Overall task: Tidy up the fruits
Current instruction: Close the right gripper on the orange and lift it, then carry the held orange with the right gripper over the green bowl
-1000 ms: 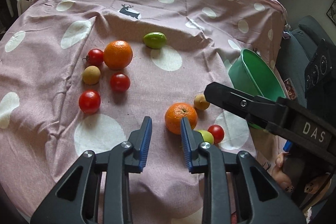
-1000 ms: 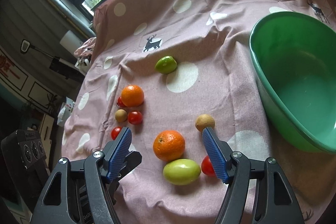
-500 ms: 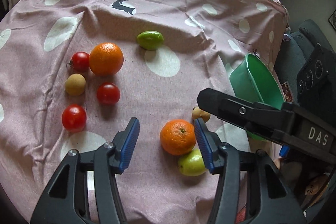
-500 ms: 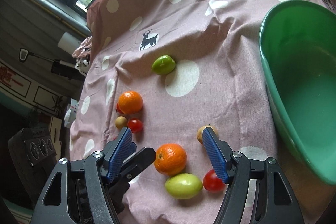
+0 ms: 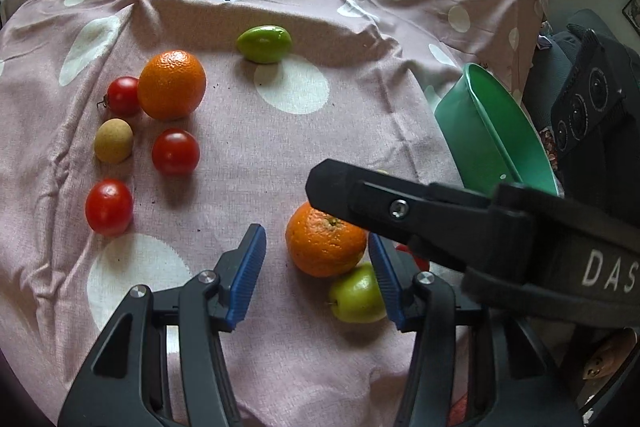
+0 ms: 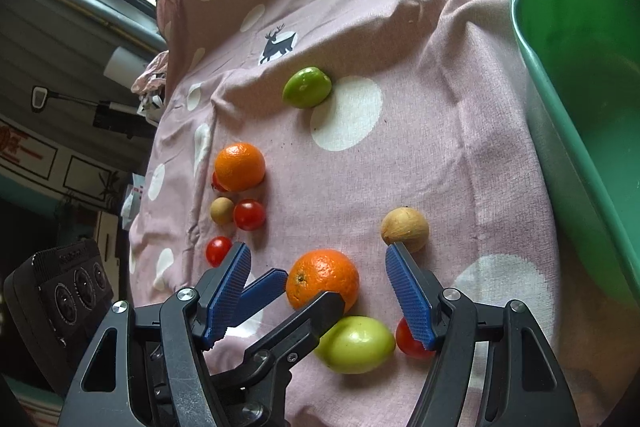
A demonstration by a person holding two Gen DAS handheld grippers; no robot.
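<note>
The near orange [image 5: 324, 243] lies on the pink spotted cloth [image 5: 360, 99], against a yellow-green fruit [image 5: 356, 293]. My left gripper [image 5: 316, 273] straddles this orange. Its jaws are closing, and a gap still shows between each blue pad and the peel. My right gripper [image 6: 318, 287] hangs open over the same orange [image 6: 324, 279], with the left fingers [image 6: 264, 287] crossing under it. A small tomato [image 6: 408, 343] and a tan fruit [image 6: 404, 229] sit beside its right finger. The green bowl [image 6: 580, 107] stands at the right.
Further left lie a second orange [image 5: 172, 85], three tomatoes [image 5: 176, 151] and a small tan fruit [image 5: 114, 141]. A green fruit [image 5: 264, 43] rests further back. The right gripper's black finger [image 5: 400, 207] crosses the left wrist view. The cloth drops off at the near edge.
The left gripper's jaws have gone from nearly shut to wide apart. Both grippers have sunk toward the near orange, which now sits between the left pads.
</note>
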